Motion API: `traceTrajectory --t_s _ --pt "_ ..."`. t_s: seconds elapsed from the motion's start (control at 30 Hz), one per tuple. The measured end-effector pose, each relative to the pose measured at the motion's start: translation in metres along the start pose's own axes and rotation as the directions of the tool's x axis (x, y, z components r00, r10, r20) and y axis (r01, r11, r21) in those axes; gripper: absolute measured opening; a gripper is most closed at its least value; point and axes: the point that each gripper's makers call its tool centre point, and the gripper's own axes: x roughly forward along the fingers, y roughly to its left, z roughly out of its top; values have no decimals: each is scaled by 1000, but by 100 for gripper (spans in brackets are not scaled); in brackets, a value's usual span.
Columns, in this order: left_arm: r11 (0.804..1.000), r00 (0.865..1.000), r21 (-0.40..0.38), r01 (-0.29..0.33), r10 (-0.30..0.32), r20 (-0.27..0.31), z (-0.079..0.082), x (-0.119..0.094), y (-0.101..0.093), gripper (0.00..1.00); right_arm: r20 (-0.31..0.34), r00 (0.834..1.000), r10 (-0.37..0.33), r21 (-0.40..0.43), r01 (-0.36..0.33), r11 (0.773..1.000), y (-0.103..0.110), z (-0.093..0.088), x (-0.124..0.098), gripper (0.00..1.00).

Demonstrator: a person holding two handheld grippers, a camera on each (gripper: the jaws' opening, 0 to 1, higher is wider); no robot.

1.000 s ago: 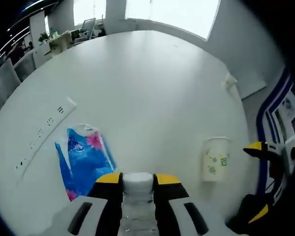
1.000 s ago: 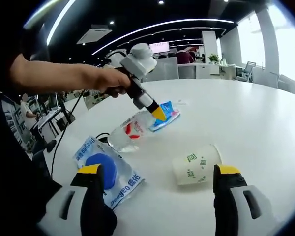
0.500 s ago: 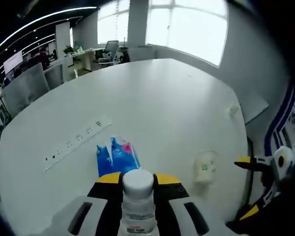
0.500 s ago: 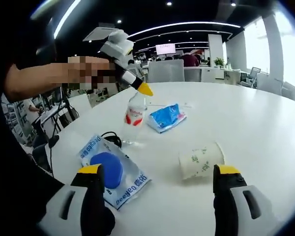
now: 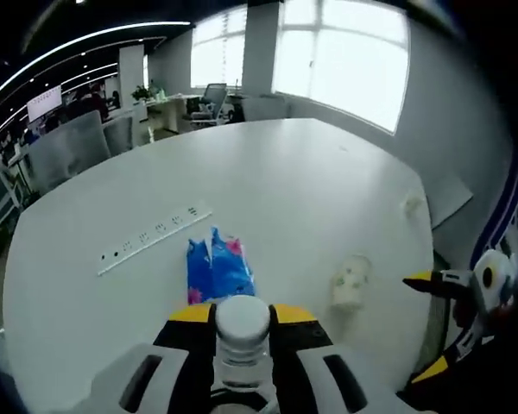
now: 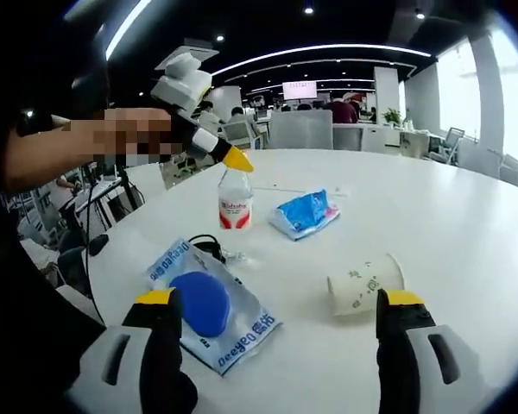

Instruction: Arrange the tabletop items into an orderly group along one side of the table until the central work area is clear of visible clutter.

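L gripper (image 5: 243,312) clamped on neck of clear water bottle (image 6: 235,200), just under its white cap (image 5: 243,317); yellow jaw tips tight on both sides of cap. In right gripper view, bottle upright on white table (image 6: 449,216), red-and-white label facing camera, base apparently on tabletop though contact not certain.

R gripper (image 6: 279,302) jaws spread wide, holding nothing, hovering low over near table edge. Between its jaws, further out: blue wet-wipe pack (image 6: 214,302) with round blue lid, lying flat, and paper cup (image 6: 365,284) tipped on its side, well apart from each other. Black cable (image 6: 209,247) between wipe pack and bottle.

Blue-and-pink tissue pack (image 5: 217,267) flat near bottle, toward table centre. White power strip (image 5: 154,239) beyond it, set into tabletop. Office chairs, desks behind.
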Motion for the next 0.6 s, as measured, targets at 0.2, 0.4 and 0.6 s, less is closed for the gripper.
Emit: traceTrajectory --t_s 0.2,0.4,0.6 --pt "997 998 -53 -63 63 2 -8 -10 -1 21 -7 1000 8 0 -8 1000 5 -4 -2 89" --pt "996 997 -42 -73 74 30 -16 -18 -8 22 -6 1000 8 2 -8 1000 9 -6 -4 89" --pt "996 999 89 -22 19 33 -25 -21 -16 23 -9 1000 15 5 -15 1000 13 -8 -4 89"
